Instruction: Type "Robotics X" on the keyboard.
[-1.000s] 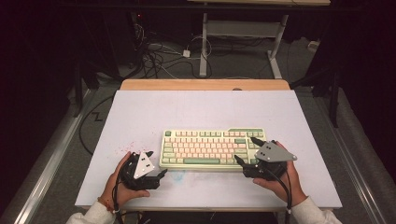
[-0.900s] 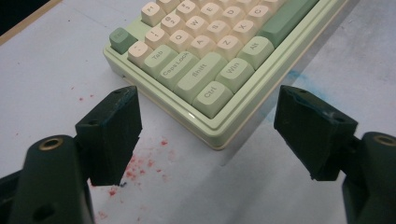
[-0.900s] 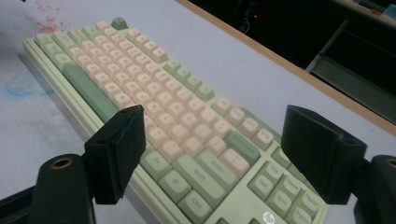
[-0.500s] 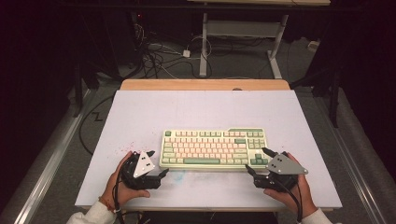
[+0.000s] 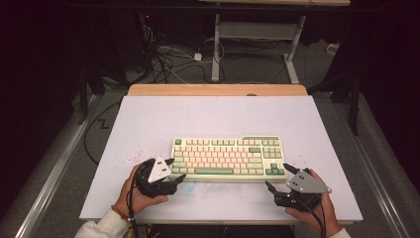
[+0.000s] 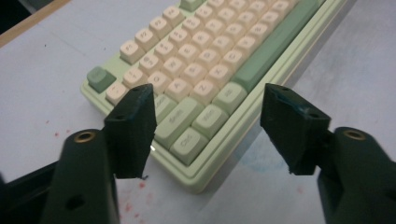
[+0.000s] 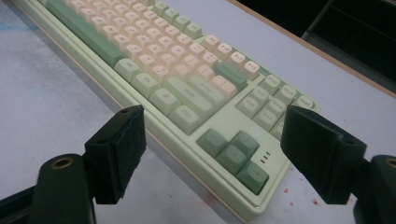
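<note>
A pale green keyboard with cream and green keys lies flat on the white table top, near the front. My left gripper sits at its near left corner. In the left gripper view the jaws have just been closing, with that corner of the keyboard between them; the pads stand apart from it. My right gripper rests open just off the near right corner. Its jaws frame the arrow-key end of the keyboard without touching.
A wooden strip borders the table's far edge. Behind it stand cables on the floor and a metal frame. Faint red specks mark the table left of the keyboard. Bare table lies beyond the keyboard.
My right gripper has drawn back from the keyboard's right end toward the near table edge and sunk a little. The left hand has stayed at the left corner.
</note>
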Available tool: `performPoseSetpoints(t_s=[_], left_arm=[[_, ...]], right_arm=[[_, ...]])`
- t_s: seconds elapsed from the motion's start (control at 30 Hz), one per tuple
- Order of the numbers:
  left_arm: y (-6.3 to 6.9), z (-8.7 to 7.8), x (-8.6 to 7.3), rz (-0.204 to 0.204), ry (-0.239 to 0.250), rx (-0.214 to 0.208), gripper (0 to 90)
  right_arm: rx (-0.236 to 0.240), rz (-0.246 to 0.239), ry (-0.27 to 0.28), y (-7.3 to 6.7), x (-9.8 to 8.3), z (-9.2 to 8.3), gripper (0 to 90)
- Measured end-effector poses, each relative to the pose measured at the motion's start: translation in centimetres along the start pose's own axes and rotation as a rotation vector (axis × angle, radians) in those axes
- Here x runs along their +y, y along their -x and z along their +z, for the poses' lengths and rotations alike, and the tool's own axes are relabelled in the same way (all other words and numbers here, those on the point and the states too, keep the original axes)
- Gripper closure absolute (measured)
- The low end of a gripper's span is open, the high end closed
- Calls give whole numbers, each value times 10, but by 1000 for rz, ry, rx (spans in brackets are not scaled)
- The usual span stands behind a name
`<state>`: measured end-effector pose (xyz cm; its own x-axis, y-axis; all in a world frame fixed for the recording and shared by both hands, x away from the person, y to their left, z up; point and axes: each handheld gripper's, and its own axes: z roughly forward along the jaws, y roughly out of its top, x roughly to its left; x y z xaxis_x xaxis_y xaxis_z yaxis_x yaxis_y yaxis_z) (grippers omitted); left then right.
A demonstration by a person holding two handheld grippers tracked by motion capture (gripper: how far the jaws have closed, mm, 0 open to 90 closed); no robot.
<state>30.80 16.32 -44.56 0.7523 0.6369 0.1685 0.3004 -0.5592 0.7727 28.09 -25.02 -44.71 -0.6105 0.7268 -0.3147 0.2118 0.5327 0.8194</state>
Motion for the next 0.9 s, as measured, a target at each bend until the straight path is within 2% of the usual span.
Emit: performPoseSetpoints(t_s=[0.03, 0.17, 0.27, 0.3, 0.43, 0.57, 0.6, 0.7, 0.73, 0.83, 0.9], left_arm=[[-1, 1, 6, -5, 9, -21, 420], [-1, 4, 14, -1, 17, -48, 564], [0, 12, 22, 16, -30, -79, 688], [0, 15, 23, 22, -42, -78, 727], [3, 20, 29, 35, -50, -84, 873], [8, 28, 40, 64, -58, -87, 876], [9, 33, 46, 71, -74, -100, 876], [10, 39, 50, 72, -83, -98, 875], [10, 46, 53, 75, -99, -109, 874], [9, 52, 56, 67, -108, -124, 874], [9, 57, 59, 73, -124, -121, 874]], right_arm=[[2, -3, -2, 0, 0, 0, 224], [5, -7, -3, -2, 0, 1, 224], [10, -13, -9, -1, 1, 1, 223], [11, -10, -10, -1, 1, 1, 223], [15, -13, -13, -1, 0, 1, 224], [17, -20, -23, -2, 1, 2, 224], [20, -22, -23, -2, 1, 2, 224], [20, -19, -28, -2, 0, 3, 224], [21, -21, -29, -2, 0, 4, 223], [21, -23, -30, -2, 0, 4, 224], [25, -26, -37, -2, -1, 4, 224]])
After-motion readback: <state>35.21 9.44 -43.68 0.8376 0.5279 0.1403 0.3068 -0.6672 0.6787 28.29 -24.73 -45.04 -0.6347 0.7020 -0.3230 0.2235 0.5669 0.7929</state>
